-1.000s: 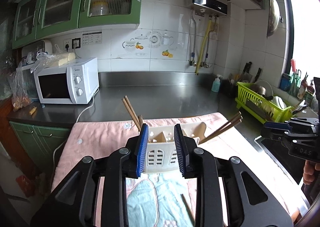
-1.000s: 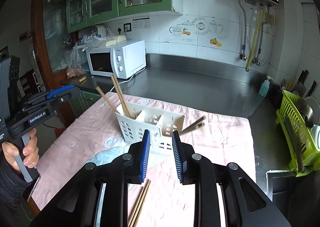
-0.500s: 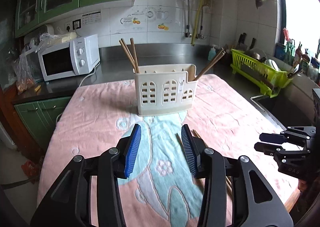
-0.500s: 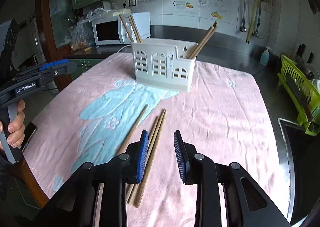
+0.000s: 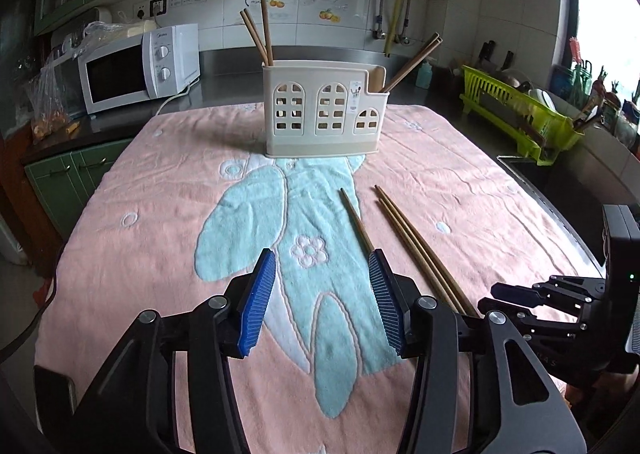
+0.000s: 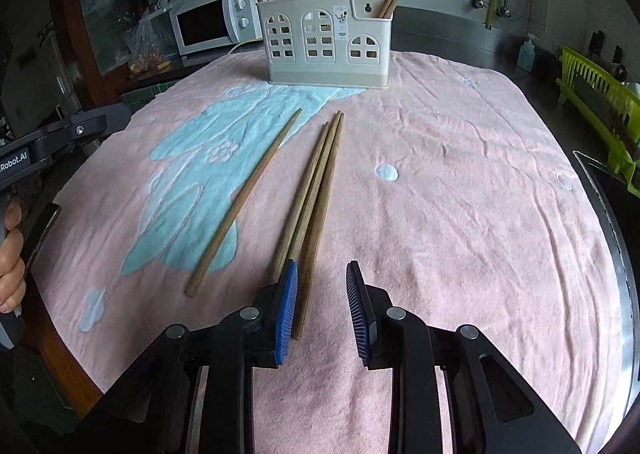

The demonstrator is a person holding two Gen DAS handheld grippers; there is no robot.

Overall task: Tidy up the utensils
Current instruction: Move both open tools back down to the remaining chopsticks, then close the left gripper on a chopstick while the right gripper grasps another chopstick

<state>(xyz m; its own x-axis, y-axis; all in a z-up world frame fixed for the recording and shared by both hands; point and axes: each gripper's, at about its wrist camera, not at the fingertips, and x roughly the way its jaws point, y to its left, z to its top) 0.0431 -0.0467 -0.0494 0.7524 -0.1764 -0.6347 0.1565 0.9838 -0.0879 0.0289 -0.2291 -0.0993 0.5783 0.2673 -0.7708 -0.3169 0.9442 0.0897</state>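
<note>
Right gripper [image 6: 322, 304], empty and part-open, jaws just closing, nearest the paired chopsticks [image 6: 316, 189], lengthwise ahead toward holder [image 6: 326, 41]; left gripper [image 5: 322, 296] released

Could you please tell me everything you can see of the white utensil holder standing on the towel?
The utensil holder is a cream-white plastic box, upright at the far side of the pink towel. Its front is pierced with three arched, window-like cutouts, the right one shorter under a stepped-down rim, and a small label sits between them. A darker beige band runs along the base. Wooden chopsticks lean out of the left end, and more out of the right end. Neither gripper touches it.
</note>
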